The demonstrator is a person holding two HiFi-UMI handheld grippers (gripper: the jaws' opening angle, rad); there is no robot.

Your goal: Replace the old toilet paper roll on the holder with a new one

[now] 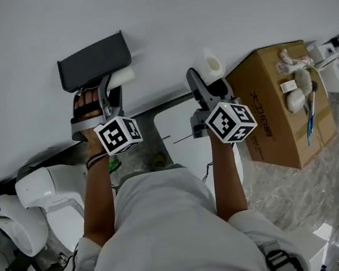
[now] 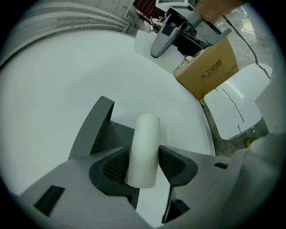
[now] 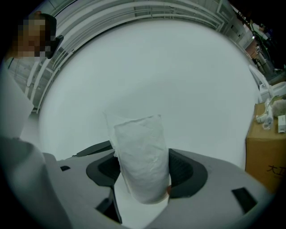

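A dark grey paper holder (image 1: 93, 62) is fixed to the white wall. My left gripper (image 1: 111, 88) is just below it, shut on a bare white cardboard tube (image 1: 124, 77) that sticks out to the holder's right. In the left gripper view both pads press the tube (image 2: 144, 147), and the holder (image 2: 96, 129) stands right behind it. My right gripper (image 1: 207, 83) is to the right, shut on a white toilet paper roll (image 1: 212, 65) held near the wall. In the right gripper view the roll (image 3: 143, 156) fills the jaws, with a loose sheet edge at its top.
A brown cardboard box (image 1: 281, 105) with small white items on top stands at the right, close to the right gripper. A white toilet (image 1: 49, 191) is at the lower left. A white lid-like panel (image 1: 181, 129) lies below the two grippers.
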